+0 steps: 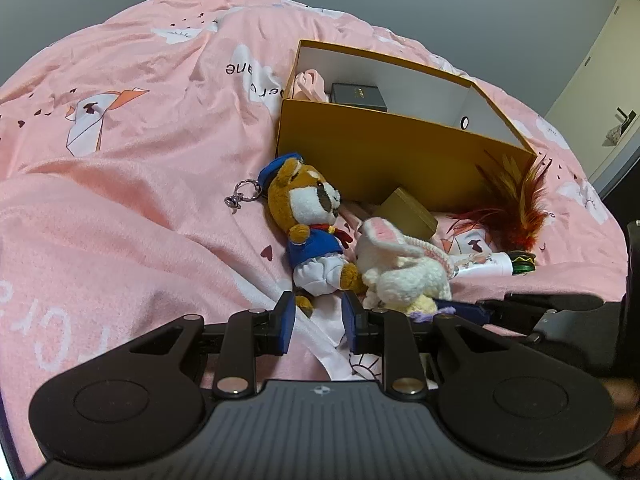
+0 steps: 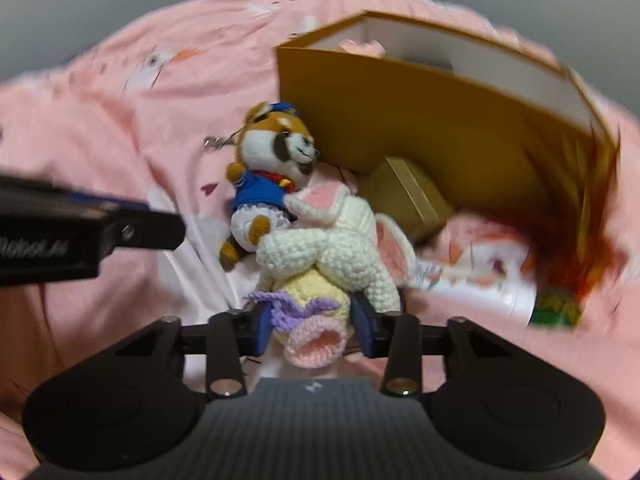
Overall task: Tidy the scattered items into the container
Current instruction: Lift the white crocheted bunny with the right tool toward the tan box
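Observation:
A mustard-yellow open box (image 1: 384, 160) lies on the pink bed; it also shows in the right wrist view (image 2: 420, 120). In front of it lie a brown plush in a blue sailor suit (image 1: 308, 220), a white crocheted rabbit (image 1: 404, 268), a small gold box (image 1: 408, 212), a feather toy (image 1: 516, 208) and a white tube (image 1: 484, 264). My left gripper (image 1: 320, 322) is open and empty, its fingers just below the plush's feet. My right gripper (image 2: 314, 320) is shut on the rabbit's (image 2: 340, 252) yellow and pink lower part.
Inside the box are a black case (image 1: 358, 96) and pink cloth (image 1: 310, 84). The bed is covered by a rumpled pink quilt (image 1: 132, 168). Grey walls and a door (image 1: 600, 52) stand behind. The left gripper's body (image 2: 80, 228) shows at the left in the right wrist view.

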The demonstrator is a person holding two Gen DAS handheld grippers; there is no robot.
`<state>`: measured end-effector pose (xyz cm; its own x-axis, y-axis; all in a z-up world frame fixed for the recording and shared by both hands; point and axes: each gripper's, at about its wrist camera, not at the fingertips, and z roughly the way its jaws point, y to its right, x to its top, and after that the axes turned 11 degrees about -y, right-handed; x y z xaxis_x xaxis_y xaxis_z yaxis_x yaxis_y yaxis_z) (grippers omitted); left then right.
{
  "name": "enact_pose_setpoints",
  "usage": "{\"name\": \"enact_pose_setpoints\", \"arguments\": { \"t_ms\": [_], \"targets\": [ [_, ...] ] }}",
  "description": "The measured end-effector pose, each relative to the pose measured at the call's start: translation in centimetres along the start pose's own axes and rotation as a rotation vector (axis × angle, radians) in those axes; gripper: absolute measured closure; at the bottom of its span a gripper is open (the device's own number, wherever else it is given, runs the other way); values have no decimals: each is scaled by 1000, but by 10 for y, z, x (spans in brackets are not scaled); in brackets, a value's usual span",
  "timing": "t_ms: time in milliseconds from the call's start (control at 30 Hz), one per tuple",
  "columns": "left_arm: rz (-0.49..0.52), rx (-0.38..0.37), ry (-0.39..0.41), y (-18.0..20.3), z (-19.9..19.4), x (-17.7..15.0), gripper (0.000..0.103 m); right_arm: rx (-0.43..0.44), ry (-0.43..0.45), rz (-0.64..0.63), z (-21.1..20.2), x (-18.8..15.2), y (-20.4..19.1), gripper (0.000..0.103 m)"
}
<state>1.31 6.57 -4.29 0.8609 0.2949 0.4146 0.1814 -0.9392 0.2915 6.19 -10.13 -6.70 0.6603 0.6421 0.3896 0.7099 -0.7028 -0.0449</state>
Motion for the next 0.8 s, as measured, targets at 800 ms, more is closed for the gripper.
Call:
{"name": "enact_pose_setpoints", "arguments": {
  "t_ms": [800],
  "targets": [
    [29,-39,-42,6,8,-1,75,-256,142,-17,-40,-8,12,63]
  ]
}}
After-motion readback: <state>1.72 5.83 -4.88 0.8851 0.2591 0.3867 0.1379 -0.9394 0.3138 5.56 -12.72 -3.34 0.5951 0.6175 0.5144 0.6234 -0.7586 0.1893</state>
